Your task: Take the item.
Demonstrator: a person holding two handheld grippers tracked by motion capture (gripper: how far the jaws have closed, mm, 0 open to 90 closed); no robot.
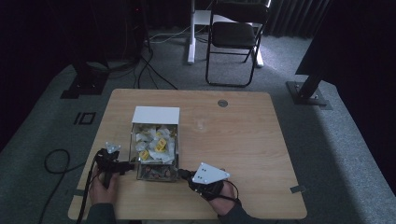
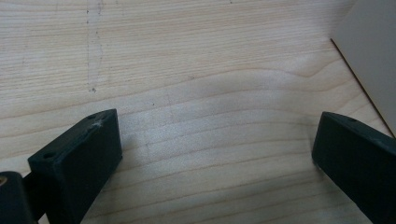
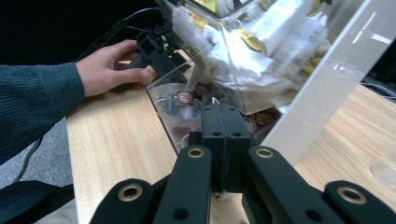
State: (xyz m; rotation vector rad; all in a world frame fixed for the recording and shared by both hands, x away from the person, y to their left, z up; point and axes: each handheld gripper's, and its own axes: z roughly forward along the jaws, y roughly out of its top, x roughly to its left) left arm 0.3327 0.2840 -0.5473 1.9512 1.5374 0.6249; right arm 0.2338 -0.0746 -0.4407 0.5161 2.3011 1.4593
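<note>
A clear plastic box [image 1: 155, 142] with a white lid [image 1: 156, 115] stands on the wooden table [image 1: 233, 140]. It holds white and yellow sachets [image 1: 159, 143], and its low front tray [image 1: 156, 173] holds dark round packets [image 3: 184, 98]. My left gripper [image 1: 127, 166] lies at the box's left side, open over bare wood [image 2: 215, 140], with the white box wall [image 2: 369, 60] at the upper right. My right gripper [image 1: 182, 173] is at the tray's front right corner. Its jaws are shut [image 3: 225, 112] and point into the tray; I see nothing clearly between them.
A hand [image 3: 109, 65] rests on the left gripper beyond the tray. A round grommet [image 1: 222, 103] sits near the table's far edge. A folding chair [image 1: 236, 32] stands behind the table, and a cable [image 1: 56, 163] loops on the floor at the left.
</note>
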